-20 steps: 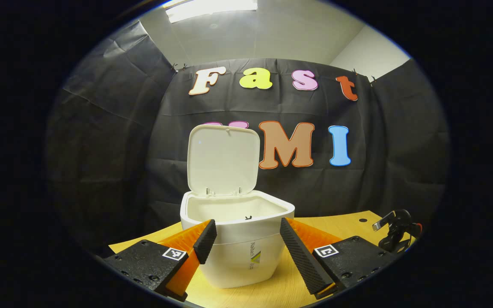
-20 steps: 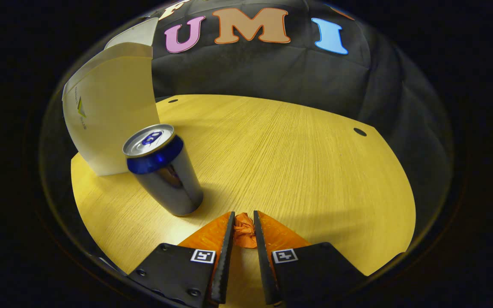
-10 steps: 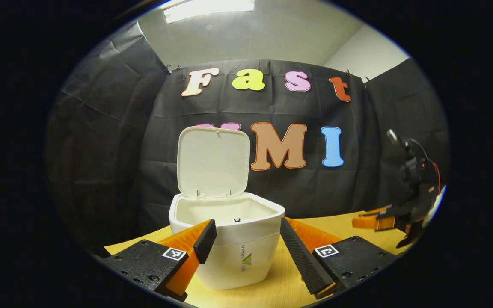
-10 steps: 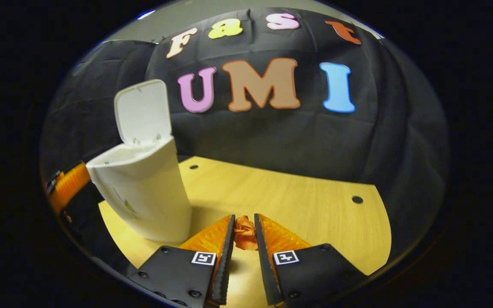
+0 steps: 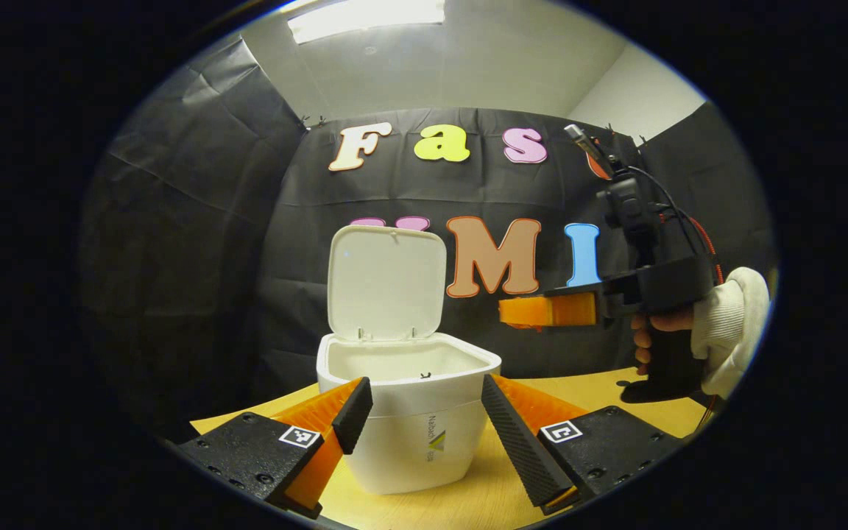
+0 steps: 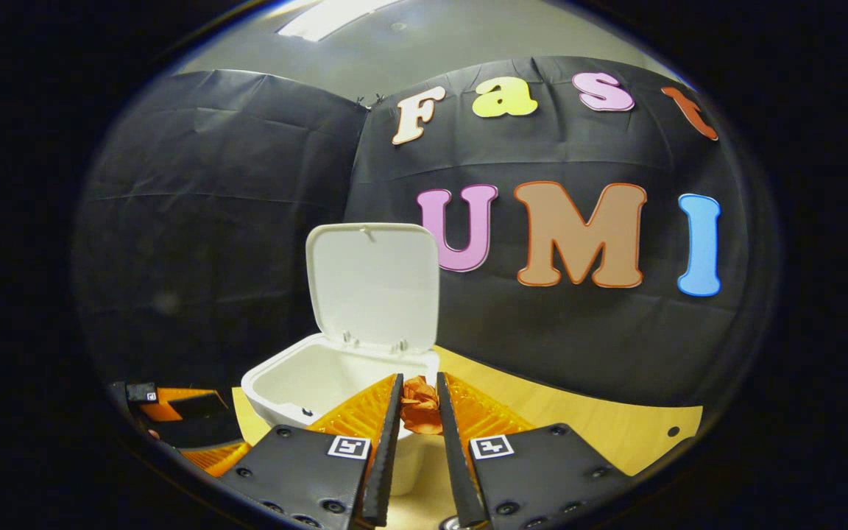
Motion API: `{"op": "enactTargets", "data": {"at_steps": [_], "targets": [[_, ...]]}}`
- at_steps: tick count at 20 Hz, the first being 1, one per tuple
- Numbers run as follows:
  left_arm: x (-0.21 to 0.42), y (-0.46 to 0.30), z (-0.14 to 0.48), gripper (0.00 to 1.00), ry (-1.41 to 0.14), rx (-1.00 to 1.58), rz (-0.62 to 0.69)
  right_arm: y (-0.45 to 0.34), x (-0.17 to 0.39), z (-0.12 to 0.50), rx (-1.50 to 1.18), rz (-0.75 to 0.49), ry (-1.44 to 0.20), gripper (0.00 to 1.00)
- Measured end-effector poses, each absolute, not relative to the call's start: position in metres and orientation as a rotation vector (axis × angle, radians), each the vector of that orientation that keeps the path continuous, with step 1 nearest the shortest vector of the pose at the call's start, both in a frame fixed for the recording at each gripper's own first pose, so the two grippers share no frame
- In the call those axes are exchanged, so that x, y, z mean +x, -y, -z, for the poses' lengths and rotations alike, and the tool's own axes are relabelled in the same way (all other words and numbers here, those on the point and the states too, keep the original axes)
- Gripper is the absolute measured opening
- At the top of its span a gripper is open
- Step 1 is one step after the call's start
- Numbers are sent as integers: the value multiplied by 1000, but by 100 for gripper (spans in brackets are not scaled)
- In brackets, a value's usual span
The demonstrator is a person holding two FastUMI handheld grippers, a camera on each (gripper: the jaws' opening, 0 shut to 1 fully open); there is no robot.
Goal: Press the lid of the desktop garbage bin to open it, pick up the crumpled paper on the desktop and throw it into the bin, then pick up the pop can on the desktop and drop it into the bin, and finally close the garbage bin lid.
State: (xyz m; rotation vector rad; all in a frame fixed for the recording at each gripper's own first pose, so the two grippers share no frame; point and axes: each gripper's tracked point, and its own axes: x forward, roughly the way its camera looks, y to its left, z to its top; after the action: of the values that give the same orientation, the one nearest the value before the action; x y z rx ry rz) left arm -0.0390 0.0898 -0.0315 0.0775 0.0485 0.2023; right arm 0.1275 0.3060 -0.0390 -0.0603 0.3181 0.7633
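The worktop (image 5: 601, 386) carries one garbage bin (image 5: 413, 434), its lid (image 5: 386, 283) standing upright at the bin's far edge, the mouth wide open. The left claw (image 5: 424, 412) waits just before the bin's front wall, fingers spread and holding nothing. The right claw (image 6: 417, 412), raised above and to the right of the bin, pinches one crumpled paper (image 6: 420, 403). The bin's opening lies ahead and down-left of that paper, so the right claw looks better placed to drop it.
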Motion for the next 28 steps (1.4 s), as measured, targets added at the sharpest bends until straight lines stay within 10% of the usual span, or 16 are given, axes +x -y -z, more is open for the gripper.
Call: {"op": "enactTargets", "data": {"at_steps": [12,17,28], "targets": [[-68,-115,21,94,-33,97,-303,-372,144,63,-62,-833,-356,42],[-63,-103,23,94,-40,99,-280,-372,145,66,-46,-836,-352,99],[-26,-30,57,94,-94,67,-75,-237,165,7,13,-630,-208,98]]}}
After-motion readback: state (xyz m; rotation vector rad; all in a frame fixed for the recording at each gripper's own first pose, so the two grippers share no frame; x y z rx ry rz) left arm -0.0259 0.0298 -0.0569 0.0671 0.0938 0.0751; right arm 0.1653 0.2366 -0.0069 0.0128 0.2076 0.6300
